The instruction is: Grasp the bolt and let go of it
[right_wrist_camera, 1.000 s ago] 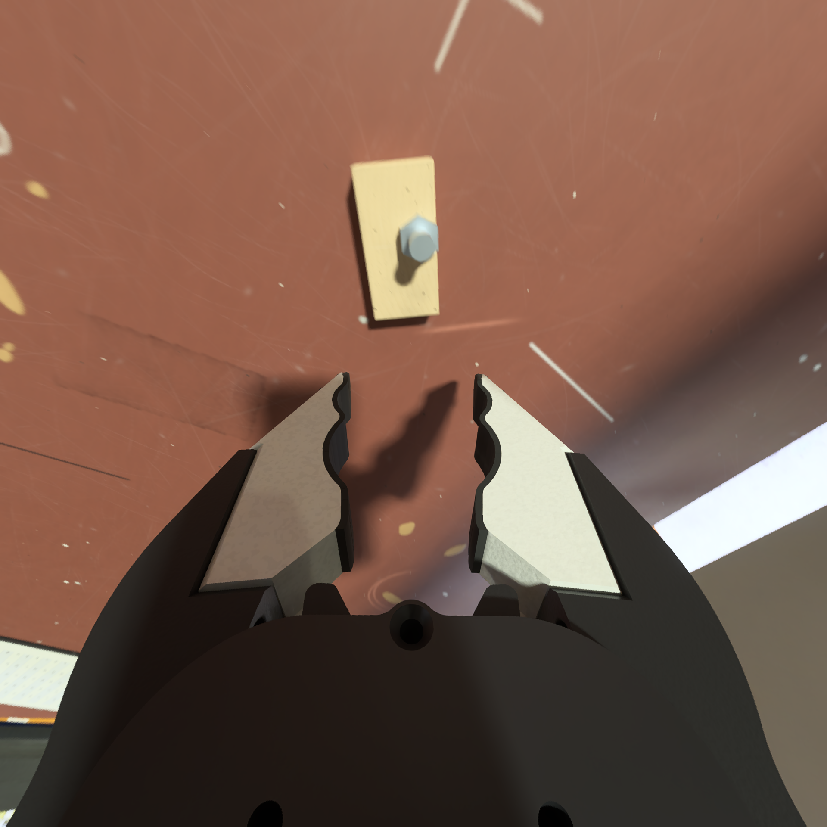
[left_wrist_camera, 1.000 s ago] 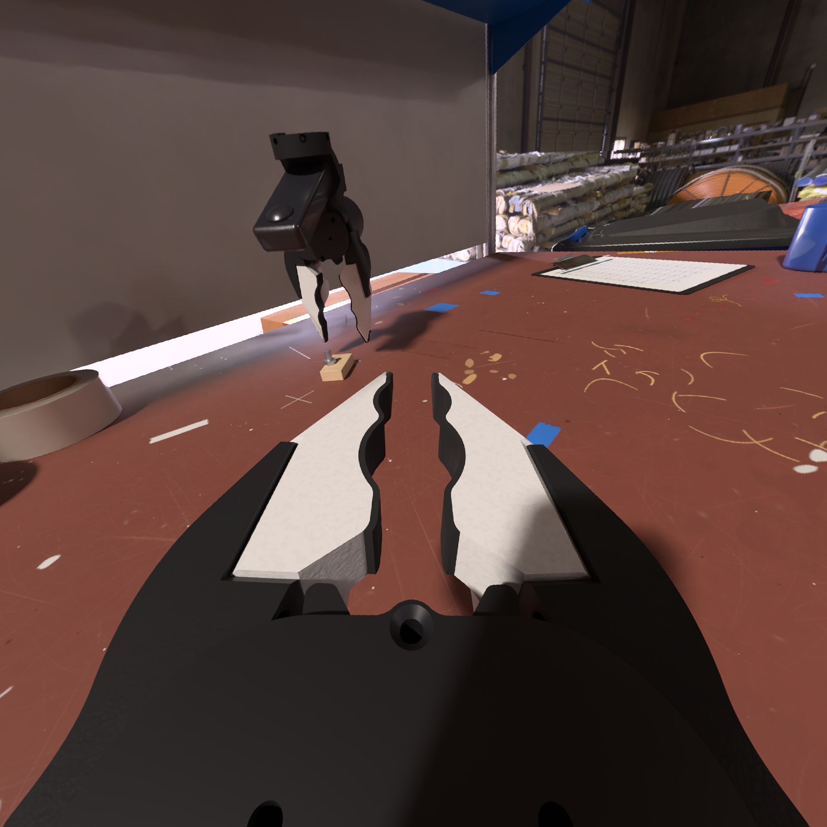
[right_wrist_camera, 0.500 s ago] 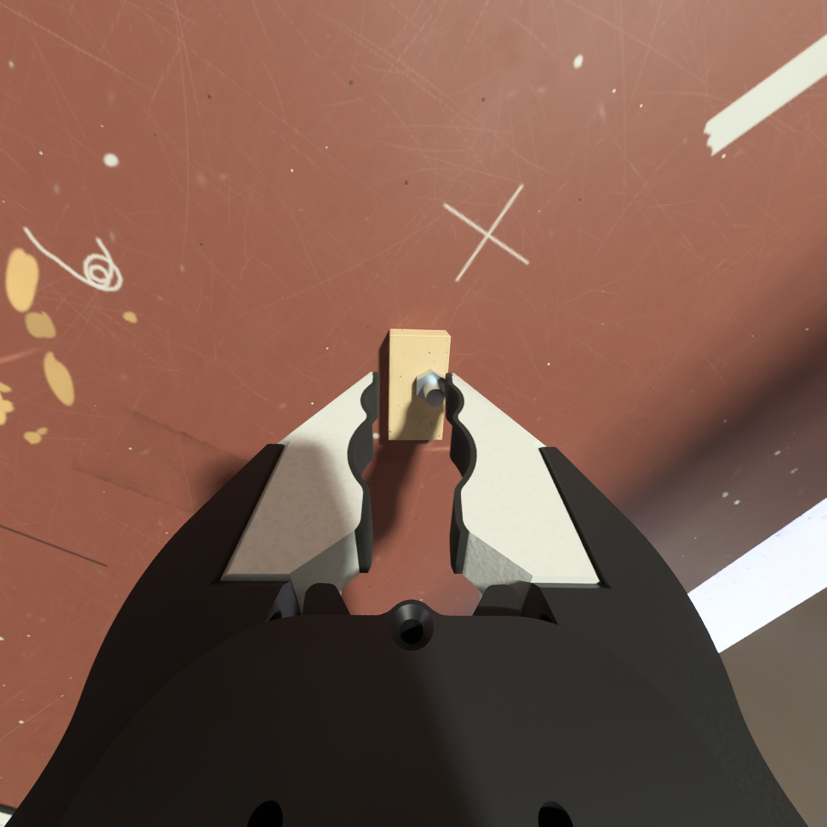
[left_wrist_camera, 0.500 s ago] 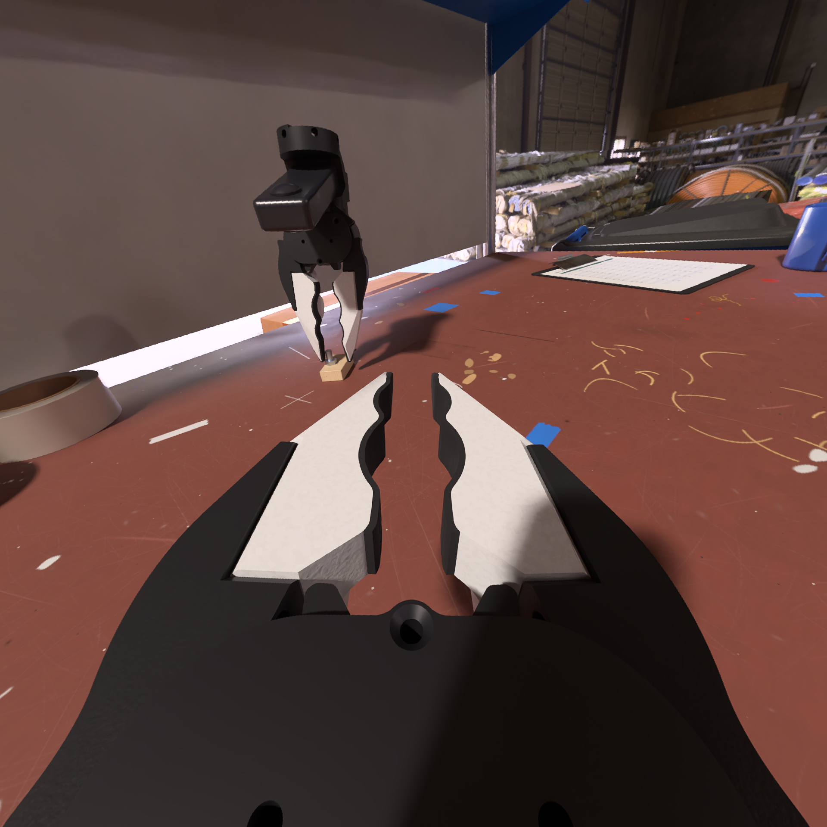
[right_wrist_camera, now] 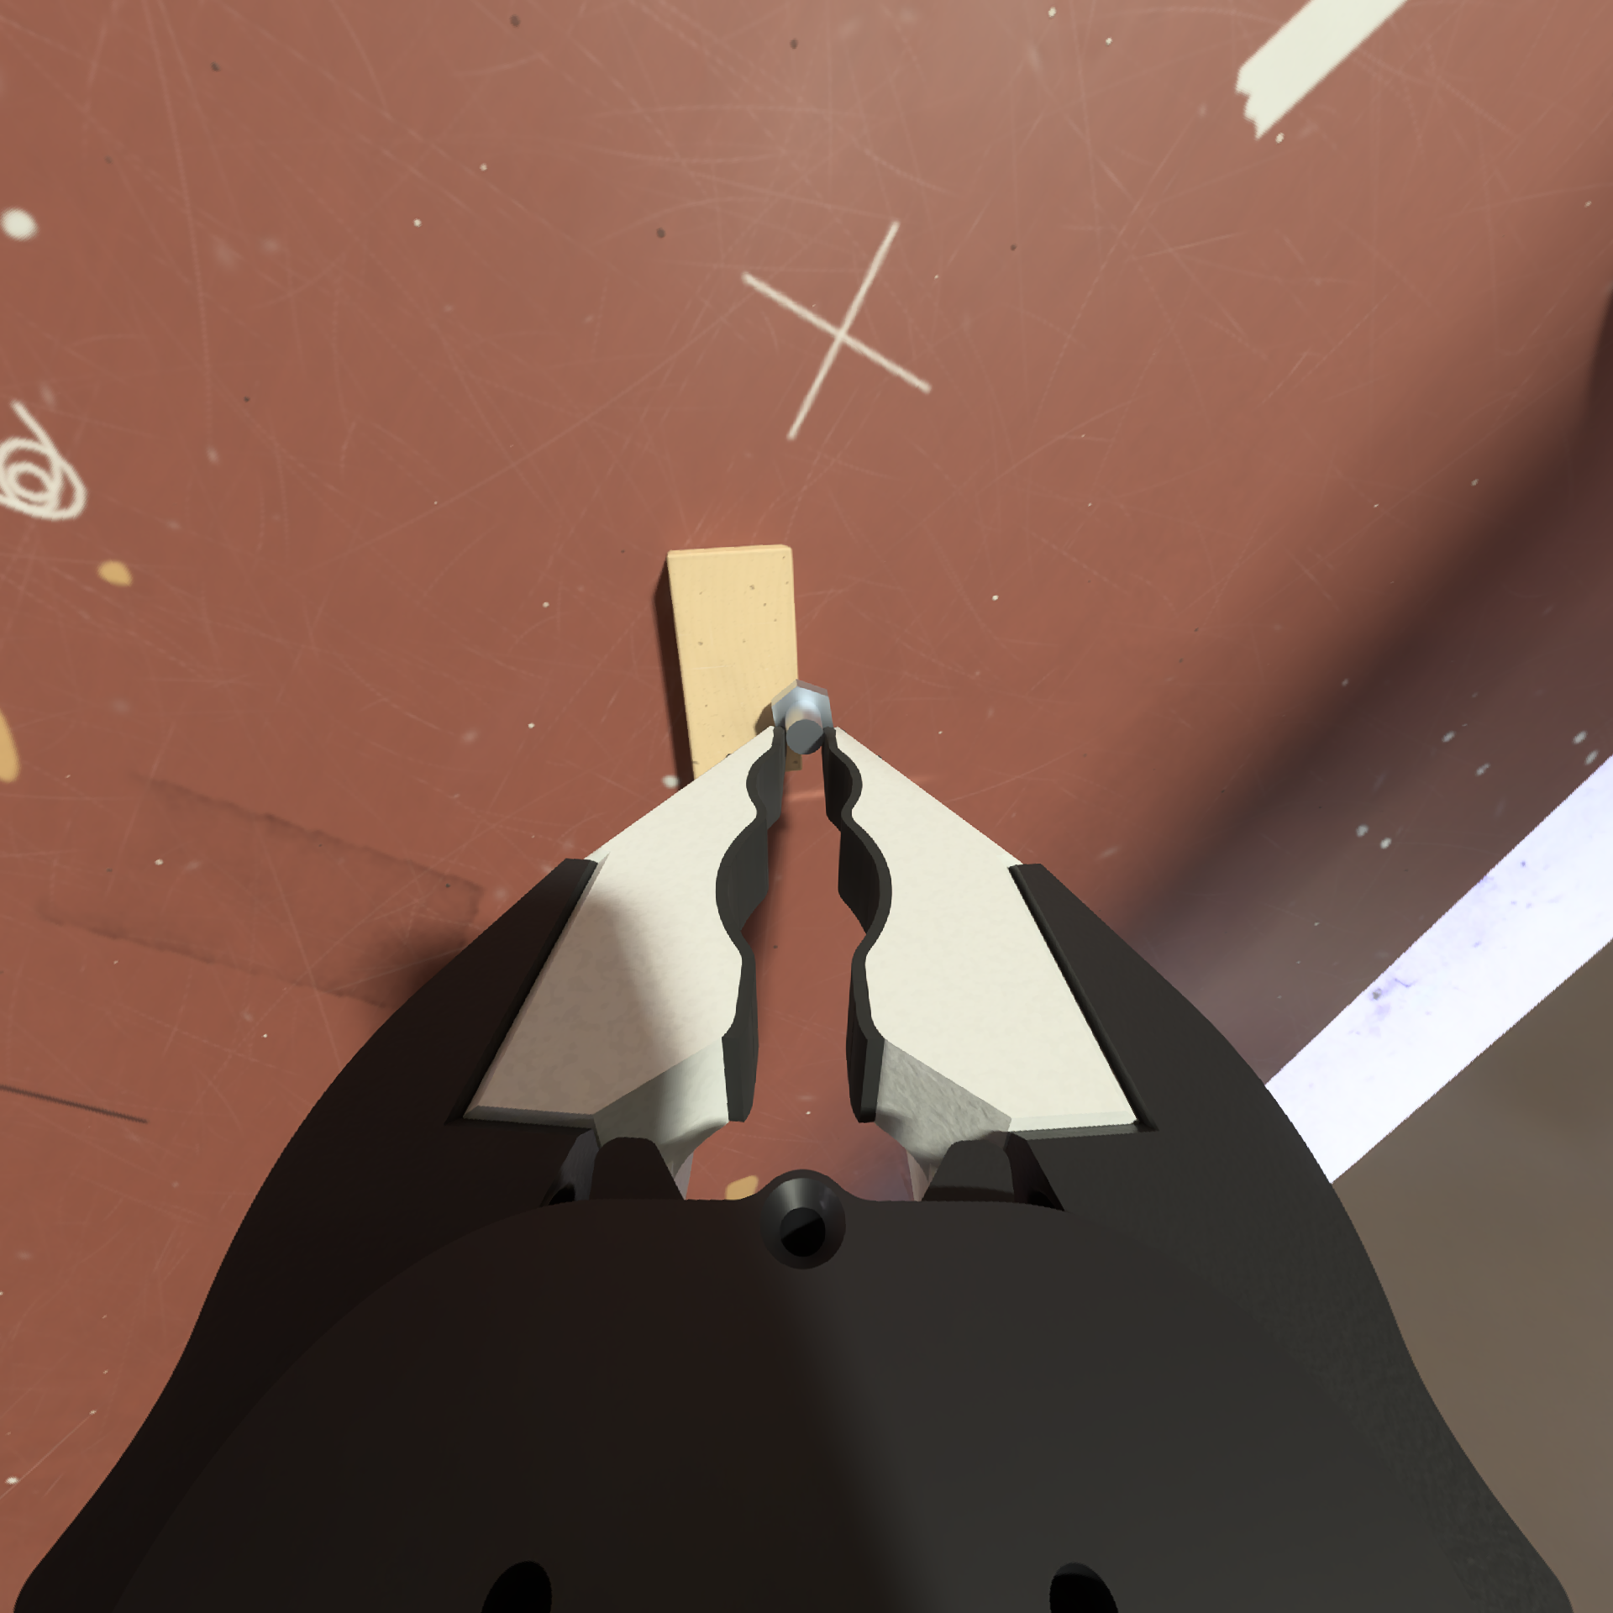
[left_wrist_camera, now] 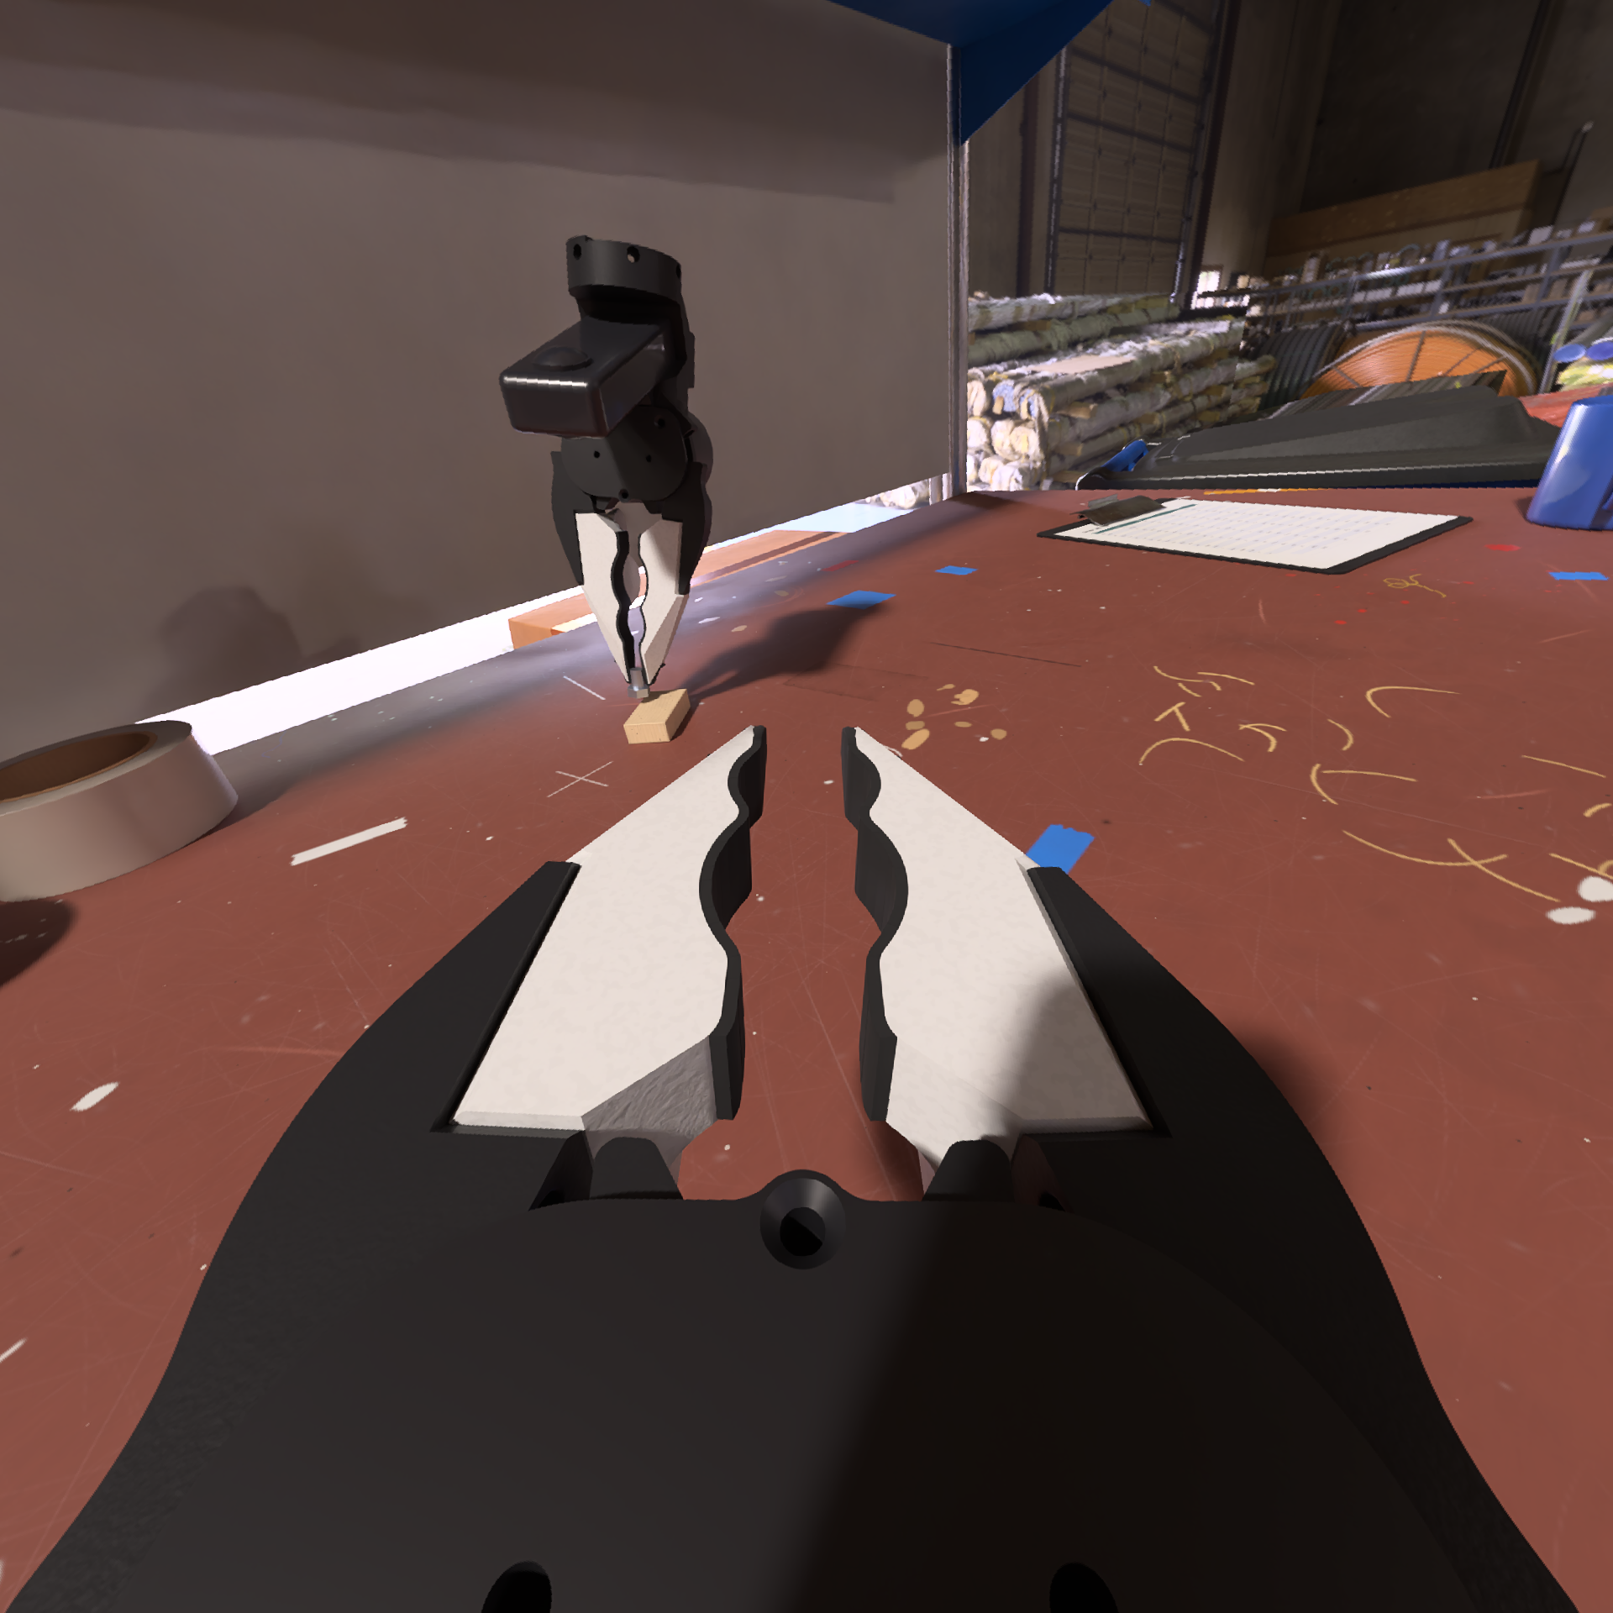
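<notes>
The bolt (right_wrist_camera: 803,729) is pinched between the tips of the right gripper (right_wrist_camera: 801,742), jaws closed on it. Only its grey head and a short stub show; the shank and threads are hidden by the fingertips (right_wrist_camera: 882,785). It sits at the near right corner of the wooden block (right_wrist_camera: 731,646), whose near end is covered by the left-hand fingertip. From above, whether the bolt touches the block cannot be told. In the left wrist view the bolt (left_wrist_camera: 638,691) is a small grey speck just above the block's (left_wrist_camera: 656,719) far edge, with the right gripper (left_wrist_camera: 640,681) pointing straight down onto it.

The left gripper (left_wrist_camera: 803,742) hovers short of the block, jaws apart with nothing between them.

A roll of tape (left_wrist_camera: 105,807), left of the block, is cut off by the frame edge. A clipboard (left_wrist_camera: 1257,532) lies far to the block's right; its sheet carries a ruled grid, too small to read. A blue object (left_wrist_camera: 1575,476) beyond the clipboard is cut off and unidentifiable. The red table (left_wrist_camera: 1222,873) bears chalk marks, a scratched cross (right_wrist_camera: 838,332) beyond the block, and blue tape scraps (left_wrist_camera: 1058,847). No brand or label is legible.
</notes>
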Motion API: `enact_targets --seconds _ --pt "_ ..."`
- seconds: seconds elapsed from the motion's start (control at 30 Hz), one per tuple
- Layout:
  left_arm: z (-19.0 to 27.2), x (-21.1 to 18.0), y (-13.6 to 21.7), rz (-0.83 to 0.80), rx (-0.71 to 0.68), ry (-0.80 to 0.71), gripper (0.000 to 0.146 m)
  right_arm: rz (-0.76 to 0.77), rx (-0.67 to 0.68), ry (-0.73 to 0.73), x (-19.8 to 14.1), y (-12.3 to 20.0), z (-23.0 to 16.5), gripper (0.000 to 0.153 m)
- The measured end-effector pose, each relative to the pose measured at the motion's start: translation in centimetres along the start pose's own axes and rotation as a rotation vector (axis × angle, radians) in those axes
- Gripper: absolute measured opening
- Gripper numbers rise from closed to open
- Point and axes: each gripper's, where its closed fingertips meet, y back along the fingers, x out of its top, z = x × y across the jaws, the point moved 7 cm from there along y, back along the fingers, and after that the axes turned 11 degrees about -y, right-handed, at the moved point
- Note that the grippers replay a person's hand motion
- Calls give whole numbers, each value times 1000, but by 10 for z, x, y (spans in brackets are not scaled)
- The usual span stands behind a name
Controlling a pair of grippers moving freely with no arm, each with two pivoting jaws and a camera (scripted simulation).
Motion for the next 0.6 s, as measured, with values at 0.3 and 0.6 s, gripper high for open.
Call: enact_targets --seconds 0.3,0.6 --pt "0 0 0 -1 0 -2 17 22 66 -7 -11 6 -11 15" --pt "1 0 0 1 -1 -6 17 27 39 -12 -14 22 -23 37"
